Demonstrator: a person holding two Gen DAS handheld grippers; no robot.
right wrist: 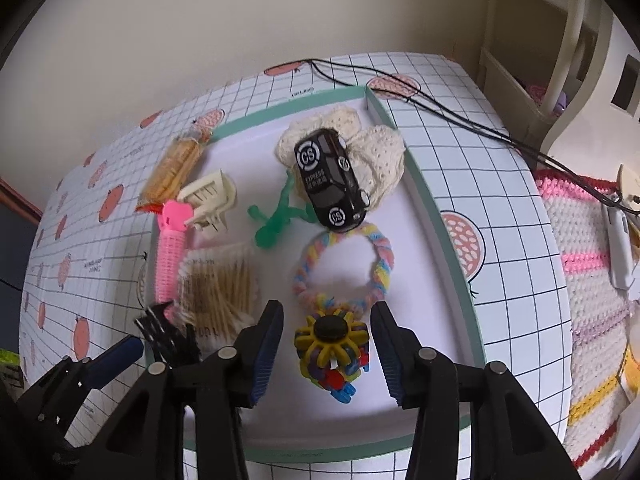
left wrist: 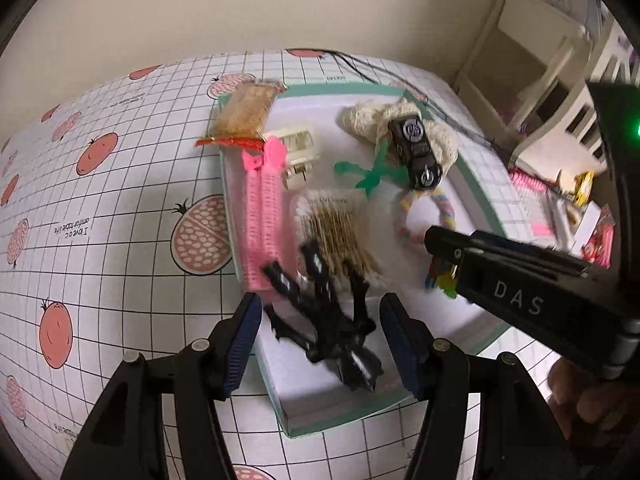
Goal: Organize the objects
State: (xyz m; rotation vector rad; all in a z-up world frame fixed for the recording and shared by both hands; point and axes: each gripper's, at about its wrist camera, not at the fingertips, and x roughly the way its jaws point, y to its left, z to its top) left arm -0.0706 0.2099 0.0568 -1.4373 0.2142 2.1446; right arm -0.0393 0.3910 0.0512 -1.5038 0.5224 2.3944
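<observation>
Black clips lie between your left tool's parted pads; your right tool stands apart around the spinner toy. Most items already sit in the tray; the biscuit packet overhangs its edge.

The right gripper, jaws apart, straddles a multicolored spiky toy near the tray's front edge. A black toy car lies on cream knitwear toward its far edge.
</observation>
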